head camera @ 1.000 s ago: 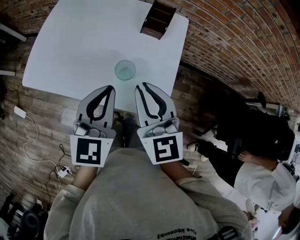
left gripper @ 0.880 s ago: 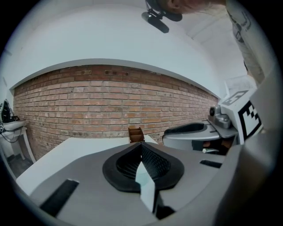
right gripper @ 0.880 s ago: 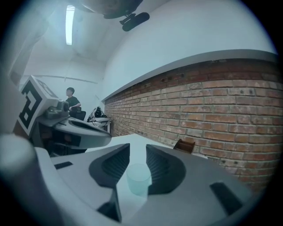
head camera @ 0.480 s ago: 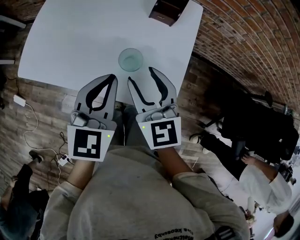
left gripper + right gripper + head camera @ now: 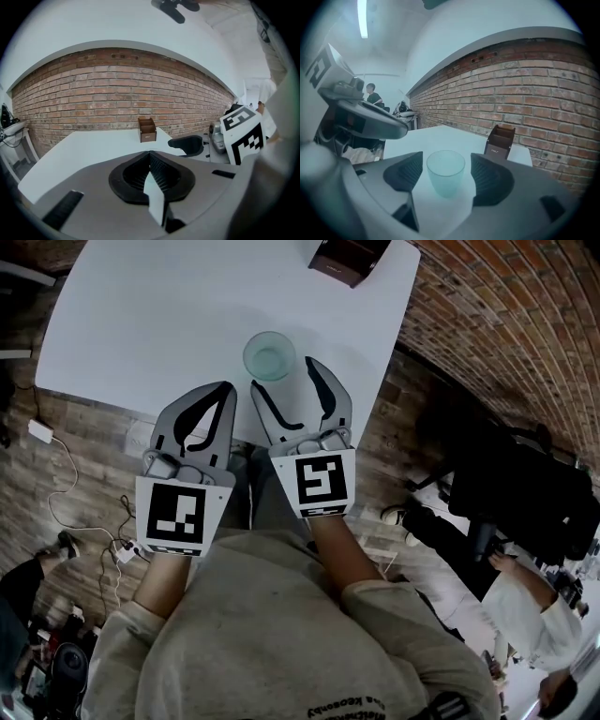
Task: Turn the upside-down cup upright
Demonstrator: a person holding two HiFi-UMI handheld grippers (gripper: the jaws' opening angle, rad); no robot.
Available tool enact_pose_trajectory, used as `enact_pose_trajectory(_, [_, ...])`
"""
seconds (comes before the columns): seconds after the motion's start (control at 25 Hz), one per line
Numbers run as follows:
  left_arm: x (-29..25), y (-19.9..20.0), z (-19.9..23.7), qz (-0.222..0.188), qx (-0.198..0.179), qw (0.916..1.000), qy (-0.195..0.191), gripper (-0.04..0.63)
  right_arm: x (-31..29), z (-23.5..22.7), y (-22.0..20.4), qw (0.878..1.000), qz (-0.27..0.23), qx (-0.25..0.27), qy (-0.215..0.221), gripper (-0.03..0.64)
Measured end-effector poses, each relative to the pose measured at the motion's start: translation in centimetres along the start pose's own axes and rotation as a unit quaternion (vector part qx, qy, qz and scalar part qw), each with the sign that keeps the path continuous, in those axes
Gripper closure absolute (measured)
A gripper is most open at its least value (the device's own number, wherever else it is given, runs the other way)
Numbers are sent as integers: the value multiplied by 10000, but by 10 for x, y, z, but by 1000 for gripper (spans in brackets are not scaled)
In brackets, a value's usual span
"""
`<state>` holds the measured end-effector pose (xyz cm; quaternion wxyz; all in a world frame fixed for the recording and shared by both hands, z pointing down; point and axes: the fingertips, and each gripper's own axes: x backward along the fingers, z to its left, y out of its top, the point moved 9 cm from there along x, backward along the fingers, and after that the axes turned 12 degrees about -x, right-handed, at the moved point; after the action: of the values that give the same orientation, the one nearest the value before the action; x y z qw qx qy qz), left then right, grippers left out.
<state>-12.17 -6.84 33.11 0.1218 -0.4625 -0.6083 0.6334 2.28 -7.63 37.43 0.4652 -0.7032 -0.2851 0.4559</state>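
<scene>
A translucent pale-green cup (image 5: 269, 355) (image 5: 446, 172) stands on the white table (image 5: 159, 315) near its front edge. Its top end looks wider than its bottom, and I cannot tell which end is the mouth. My right gripper (image 5: 286, 381) (image 5: 446, 165) is just in front of the cup; its jaws are opening. In the right gripper view the cup sits in the gap between the two pads and touches neither. My left gripper (image 5: 221, 392) (image 5: 150, 155) is shut and empty, to the left of the right one, over the table's front edge.
A brown wooden organiser box (image 5: 349, 257) (image 5: 146, 130) (image 5: 499, 140) stands at the table's far edge in front of a brick wall. People sit or stand at the right (image 5: 525, 606). Cables and a power strip (image 5: 127, 557) lie on the wooden floor at the left.
Both grippers have come down and forward toward the cup. The right gripper's jaws, shut a second ago, now stand apart on either side of the cup. The left gripper stays shut.
</scene>
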Motion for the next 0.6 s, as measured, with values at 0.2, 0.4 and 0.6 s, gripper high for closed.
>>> enact_pose_trajectory(0.2, [-2, -4, 2, 72, 89, 9999, -35, 584, -16, -1, -6, 9999, 121, -69, 42, 273])
enact_pose_trajectory(0.4, [-2, -6, 5, 101, 94, 9999, 8, 584, -30, -2, -13, 9997, 214, -125, 39, 244])
enact_pose_trajectory(0.6, [1, -9, 10, 169, 189, 9996, 90, 584, -42, -2, -17, 9998, 186, -119, 11, 225])
